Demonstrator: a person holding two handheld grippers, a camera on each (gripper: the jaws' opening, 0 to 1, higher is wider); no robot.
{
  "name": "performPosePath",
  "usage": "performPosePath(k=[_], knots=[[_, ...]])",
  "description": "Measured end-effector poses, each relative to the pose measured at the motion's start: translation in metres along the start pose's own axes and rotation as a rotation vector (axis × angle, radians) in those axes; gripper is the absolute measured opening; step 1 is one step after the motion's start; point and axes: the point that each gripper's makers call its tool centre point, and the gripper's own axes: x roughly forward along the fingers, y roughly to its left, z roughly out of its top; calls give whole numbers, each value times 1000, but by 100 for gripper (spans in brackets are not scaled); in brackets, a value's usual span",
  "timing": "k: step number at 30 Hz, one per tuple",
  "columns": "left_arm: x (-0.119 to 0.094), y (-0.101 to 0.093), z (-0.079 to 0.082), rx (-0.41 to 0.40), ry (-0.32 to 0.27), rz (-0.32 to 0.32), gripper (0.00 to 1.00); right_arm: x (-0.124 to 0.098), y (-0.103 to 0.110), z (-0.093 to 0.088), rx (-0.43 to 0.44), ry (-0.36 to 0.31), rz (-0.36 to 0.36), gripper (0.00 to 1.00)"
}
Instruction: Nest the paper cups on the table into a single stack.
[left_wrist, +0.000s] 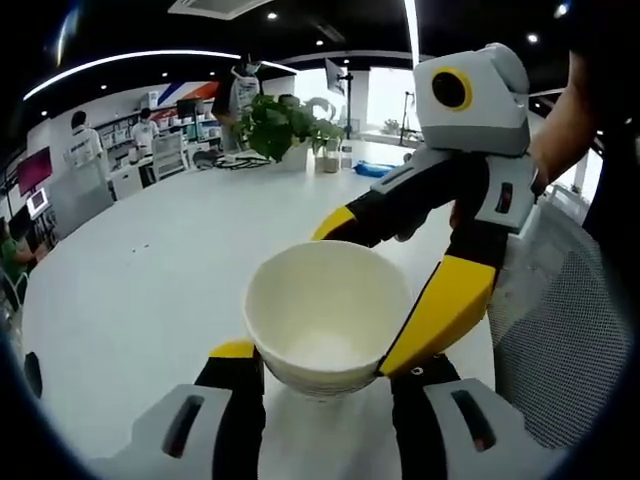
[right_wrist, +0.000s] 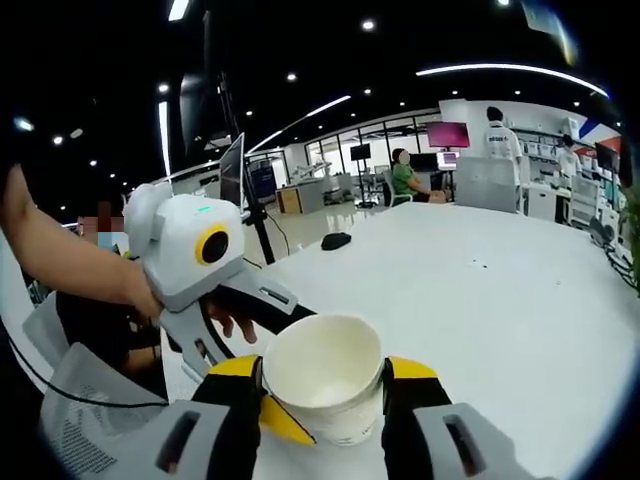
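Both tongs pinching one white paper cup (left_wrist: 325, 315) — stacking progress uncertain.

Cup is sitting upright between the left gripper (left_wrist: 325, 362) jaws, which are closing on its lower wall; the right gripper (left_wrist: 405, 290) is reaching in from the far right, its yellow-tipped jaws pressing the cup's flanks. In the right gripper view the cup (right_wrist: 322, 390) is sitting between the right gripper (right_wrist: 322, 385) jaws, with the left gripper (right_wrist: 275, 395) coming from the left. Judging: whether this is one cup or several already nested is hard to tell — inside looking single. Cup base hidden by jaws. White table (left_wrist: 150, 270) stretching beyond; potted plant (left_wrist: 283, 125) far ahead of the left tongs.
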Motion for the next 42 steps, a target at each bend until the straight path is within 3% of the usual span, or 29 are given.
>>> performPosePath(k=[11,23,32,42], knots=[[10,23,4,1,12,11,48,15,-22,8,17,-7,-13,47],[16,37,1,38,50,25,48,27,-30,8,34,12,-27,47],[18,45,-3,-20,46,29,48,31,-37,6,46,19,-41,48],[8,52,-6,-71,25,56,53,22,-44,4,49,3,-56,60]])
